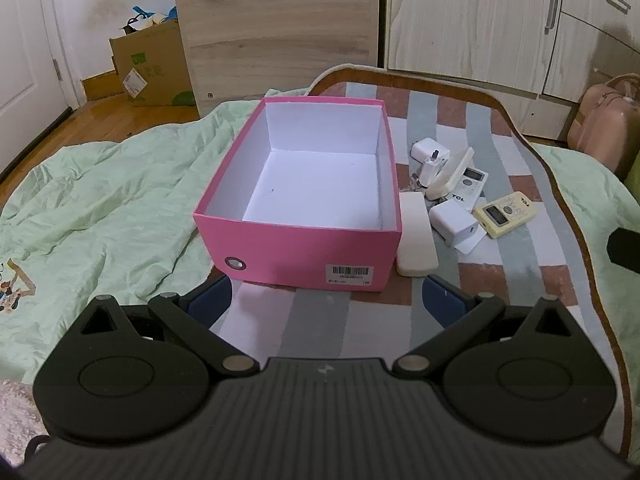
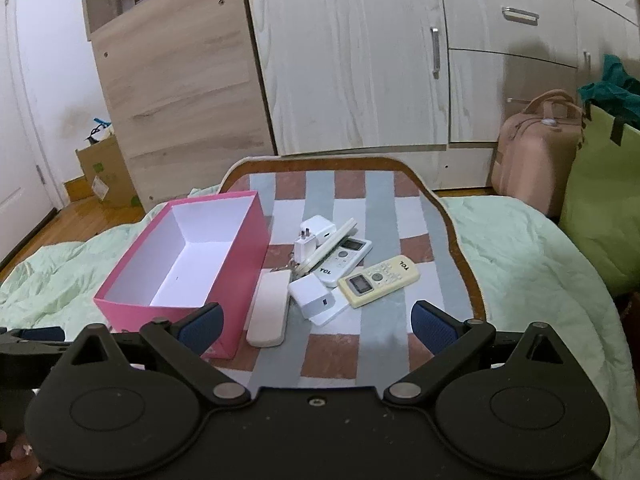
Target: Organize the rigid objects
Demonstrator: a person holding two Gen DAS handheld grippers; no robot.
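Hovering low over the checked mat point(image 2: 320, 360) on the bed, the right gripper point(image 2: 316, 320) and the left gripper point(image 1: 326, 300) both have their jaws spread wide and empty — judged ready for a first pick, since nothing is yet in the pink box point(image 1: 296, 252). Nearest lies a long cream remote point(image 2: 269, 309), face down and touching the box's right wall, likely the easiest first grab. Just beyond sits a white charger cube point(image 2: 310, 294) on a white card, then a yellowed TCL remote point(image 2: 378, 280) and a white TCL remote point(image 2: 344, 260) with another cream remote point(image 2: 330, 246) propped across it. Farthest are two more white chargers point(image 2: 314, 236), one prongs-up. By my count — four remotes, three chargers, one open box standing left of the pile.
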